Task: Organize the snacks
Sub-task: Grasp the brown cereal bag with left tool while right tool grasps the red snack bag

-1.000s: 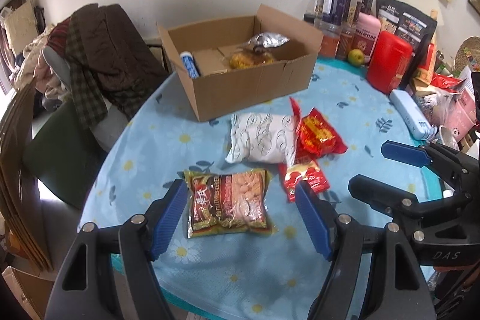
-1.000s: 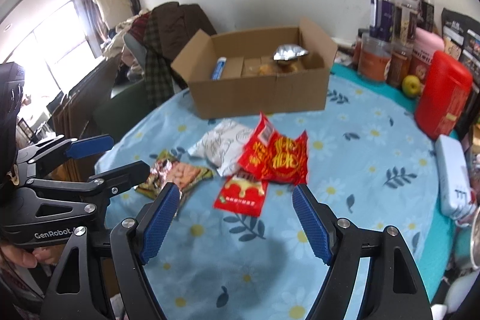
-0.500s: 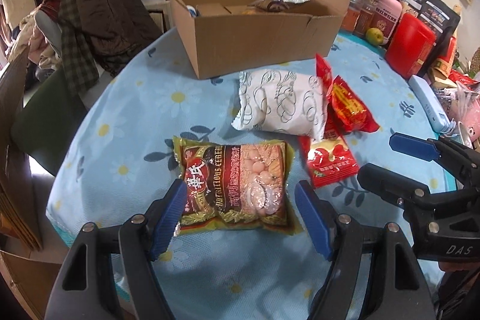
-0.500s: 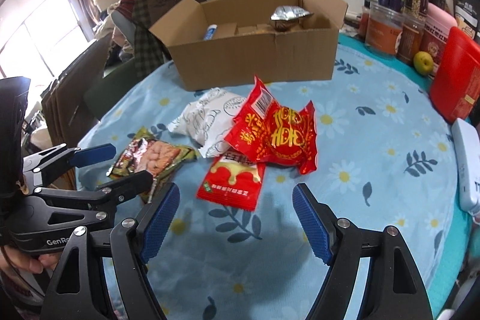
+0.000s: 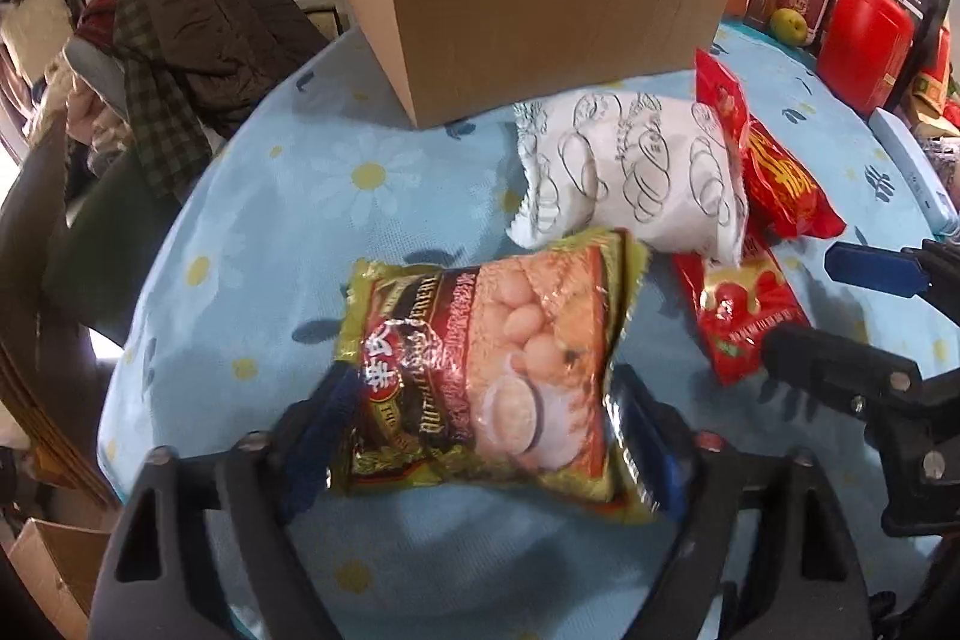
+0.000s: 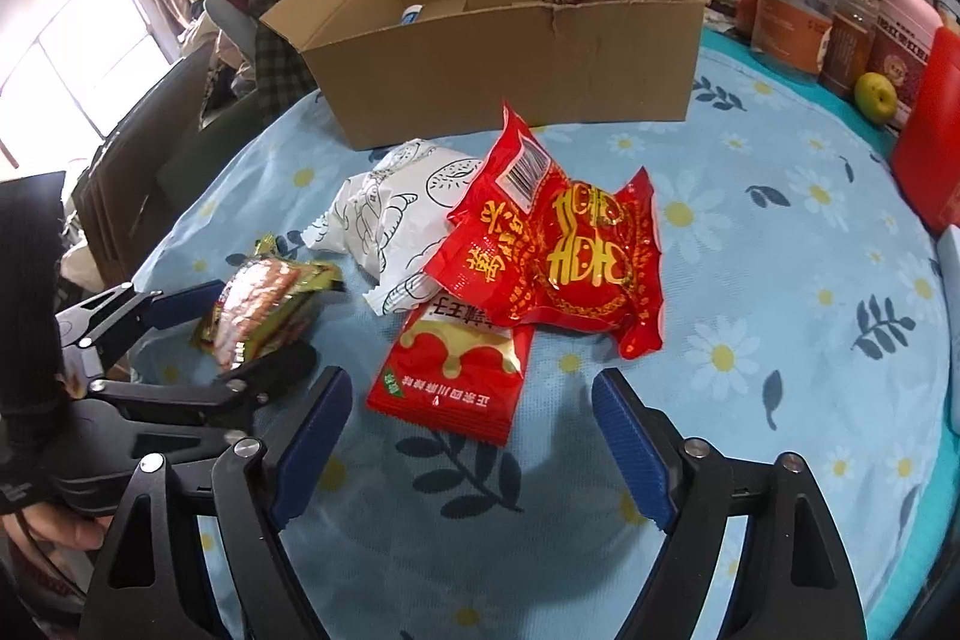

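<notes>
A yellow and brown cereal packet (image 5: 486,376) lies on the blue daisy tablecloth (image 5: 288,196). My left gripper (image 5: 480,436) straddles it, a finger at each side, and its jaws are opening. The right wrist view shows that packet (image 6: 258,307) between the left gripper's (image 6: 252,328) fingers. My right gripper (image 6: 474,448) hovers low, jaws opening, nothing gripped. A small red sachet (image 6: 456,376) lies just ahead of its fingertips. Behind the sachet lie a large red bag (image 6: 564,268) and a white printed bag (image 6: 396,208). An open cardboard box (image 6: 510,70) with a few items inside stands further back.
Jars (image 6: 792,16), a red canister (image 5: 864,34) and a green fruit (image 6: 876,97) line the table's far right. A white case (image 5: 912,166) lies near the right edge. A chair piled with clothes (image 5: 180,28) stands beyond the table's left rim.
Both grippers have come down closer to the table. The left jaws have spread wider around the cereal packet. The right gripper has neared the small red sachet and opened slightly.
</notes>
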`<state>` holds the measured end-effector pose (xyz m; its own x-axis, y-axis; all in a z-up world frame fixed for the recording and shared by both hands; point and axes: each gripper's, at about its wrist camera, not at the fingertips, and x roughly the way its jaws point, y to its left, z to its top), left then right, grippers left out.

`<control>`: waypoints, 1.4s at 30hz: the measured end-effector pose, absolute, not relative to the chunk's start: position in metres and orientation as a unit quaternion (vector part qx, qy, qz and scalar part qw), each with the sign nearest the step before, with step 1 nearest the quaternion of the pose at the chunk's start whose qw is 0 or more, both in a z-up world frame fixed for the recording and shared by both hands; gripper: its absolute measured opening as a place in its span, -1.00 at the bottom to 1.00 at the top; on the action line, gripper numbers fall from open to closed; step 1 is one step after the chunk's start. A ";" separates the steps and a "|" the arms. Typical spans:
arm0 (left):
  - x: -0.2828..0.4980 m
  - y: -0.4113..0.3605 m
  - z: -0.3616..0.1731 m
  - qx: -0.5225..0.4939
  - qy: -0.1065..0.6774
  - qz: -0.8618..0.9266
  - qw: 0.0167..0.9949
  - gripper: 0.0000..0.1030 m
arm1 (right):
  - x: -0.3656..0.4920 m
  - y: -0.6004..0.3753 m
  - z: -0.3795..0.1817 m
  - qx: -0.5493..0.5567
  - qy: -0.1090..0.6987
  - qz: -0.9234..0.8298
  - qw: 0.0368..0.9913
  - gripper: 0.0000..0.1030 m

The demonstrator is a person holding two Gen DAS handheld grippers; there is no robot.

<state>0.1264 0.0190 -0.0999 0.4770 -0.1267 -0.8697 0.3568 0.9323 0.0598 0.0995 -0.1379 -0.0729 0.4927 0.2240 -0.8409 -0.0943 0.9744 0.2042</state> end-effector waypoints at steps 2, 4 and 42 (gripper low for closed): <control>0.131 0.021 -0.103 0.107 0.498 -0.143 0.849 0.94 | 0.103 -0.137 -0.075 0.065 0.498 0.093 0.859 0.63; 0.136 0.026 -0.105 0.090 0.503 -0.143 0.848 1.00 | 0.105 -0.135 -0.077 0.067 0.501 0.092 0.858 0.68; 0.134 0.044 -0.091 0.051 0.486 -0.159 0.858 0.30 | 0.108 -0.106 -0.089 -0.013 0.495 0.053 0.867 0.02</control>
